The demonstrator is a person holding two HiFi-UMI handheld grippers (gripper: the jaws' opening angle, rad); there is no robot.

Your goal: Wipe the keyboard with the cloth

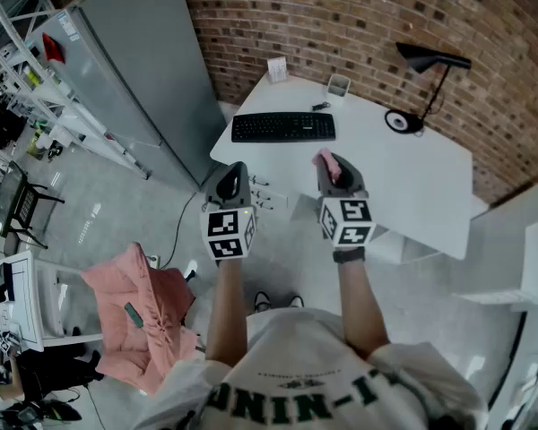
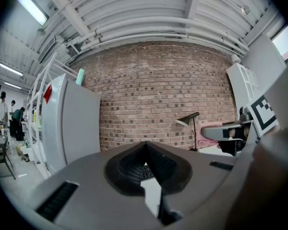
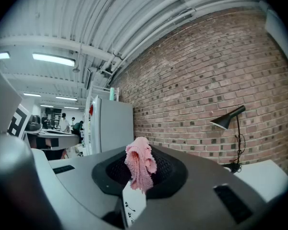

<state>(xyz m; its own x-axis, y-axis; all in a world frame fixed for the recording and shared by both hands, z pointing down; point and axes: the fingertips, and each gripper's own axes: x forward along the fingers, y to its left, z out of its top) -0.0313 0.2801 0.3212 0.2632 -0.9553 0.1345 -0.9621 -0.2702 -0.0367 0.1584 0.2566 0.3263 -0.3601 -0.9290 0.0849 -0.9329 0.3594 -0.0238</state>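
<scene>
The right gripper (image 1: 332,174) pinches the pink cloth (image 1: 326,160). The left gripper (image 1: 232,179) is closed on nothing. The keyboard (image 1: 283,127) lies at 11 o'clock from the cloth, stretching from 9 to 3.

Before me stands a white counter (image 1: 412,186) with a rounded outline, and most of its top is bare. On its left part lies the black keyboard (image 1: 283,127). Behind it, near the far edge, I see a small white box (image 1: 277,69), a small white open container (image 1: 338,85) and a little dark thing (image 1: 320,107) that I cannot identify. A black desk lamp (image 1: 401,121) stands with its round base to the right of the keyboard, well apart from it.
</scene>
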